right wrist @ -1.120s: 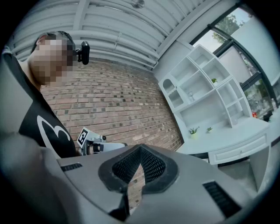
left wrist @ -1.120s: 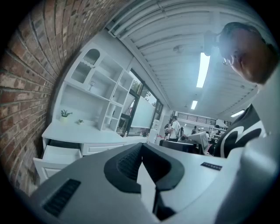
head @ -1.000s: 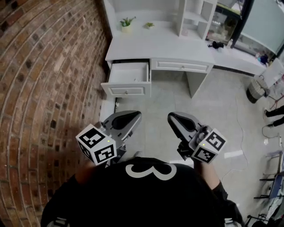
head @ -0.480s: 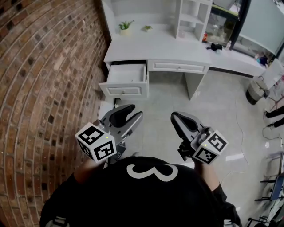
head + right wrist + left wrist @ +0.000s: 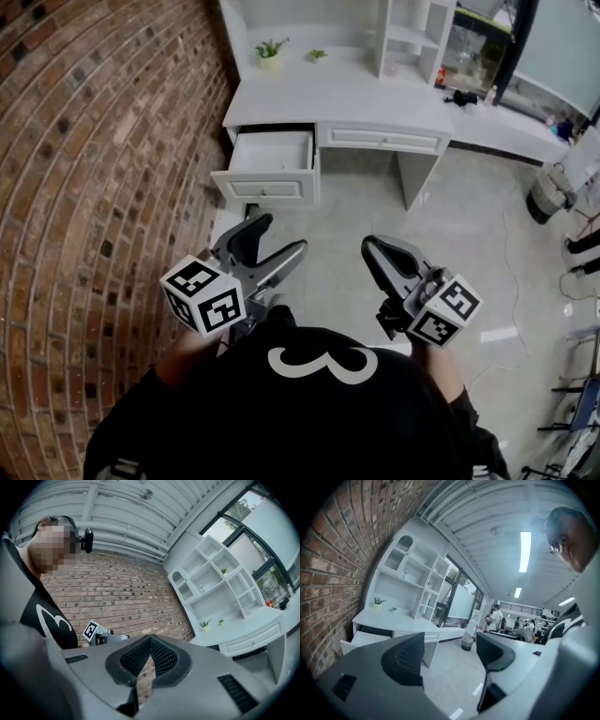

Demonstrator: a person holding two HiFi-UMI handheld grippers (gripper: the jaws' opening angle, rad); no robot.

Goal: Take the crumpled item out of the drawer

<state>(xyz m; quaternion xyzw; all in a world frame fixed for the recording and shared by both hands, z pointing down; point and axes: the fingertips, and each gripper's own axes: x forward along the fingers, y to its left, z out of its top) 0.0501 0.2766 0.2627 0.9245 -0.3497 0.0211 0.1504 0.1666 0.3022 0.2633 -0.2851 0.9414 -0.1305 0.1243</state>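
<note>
what lies in the open drawer [image 5: 265, 190] cannot be made out

Head camera looks down; all views (from afar) share desk [image 5: 347, 98].

Cannot make out the inside of the open white desk drawer [image 5: 272, 153]; too small to identify the small dark object [image 5: 459, 96] on the white desktop [image 5: 337, 94].

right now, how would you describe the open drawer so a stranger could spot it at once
Start at the brick wall on the left, then find the long white desk beside it. The open drawer is at the desk's end nearest the bricks. It alone is pulled out; the neighbouring drawer to its right is shut.
</note>
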